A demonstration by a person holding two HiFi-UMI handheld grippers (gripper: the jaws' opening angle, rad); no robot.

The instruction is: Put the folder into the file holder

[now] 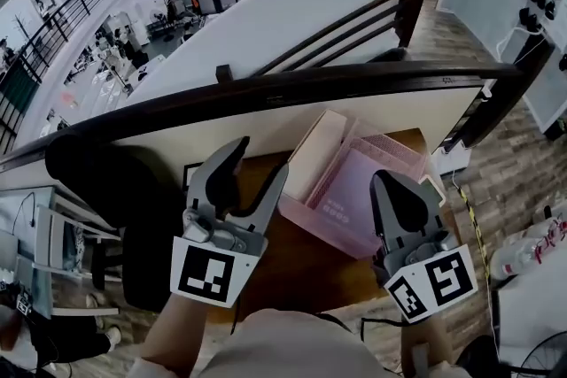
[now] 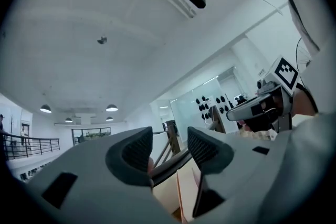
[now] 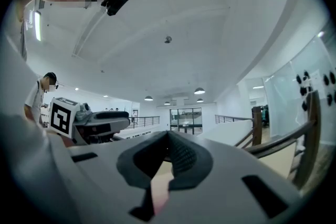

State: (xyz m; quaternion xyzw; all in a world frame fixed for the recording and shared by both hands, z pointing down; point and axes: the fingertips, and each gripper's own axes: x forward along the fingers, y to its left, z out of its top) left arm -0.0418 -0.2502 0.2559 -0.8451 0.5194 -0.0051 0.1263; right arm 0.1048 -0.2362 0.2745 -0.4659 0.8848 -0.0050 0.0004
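Pink mesh file holder [image 1: 350, 195] lay on the brown bench [image 1: 301, 266] below the left gripper [image 1: 260, 159], fingers apart and empty, and the right gripper [image 1: 390, 183], fingers pressed together.

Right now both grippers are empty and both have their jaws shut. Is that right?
Not quite. The left gripper has its jaws apart, not shut, with nothing between them; the left gripper view shows the gap plainly. The rest holds: both grippers are empty, and the right gripper has its jaws shut.
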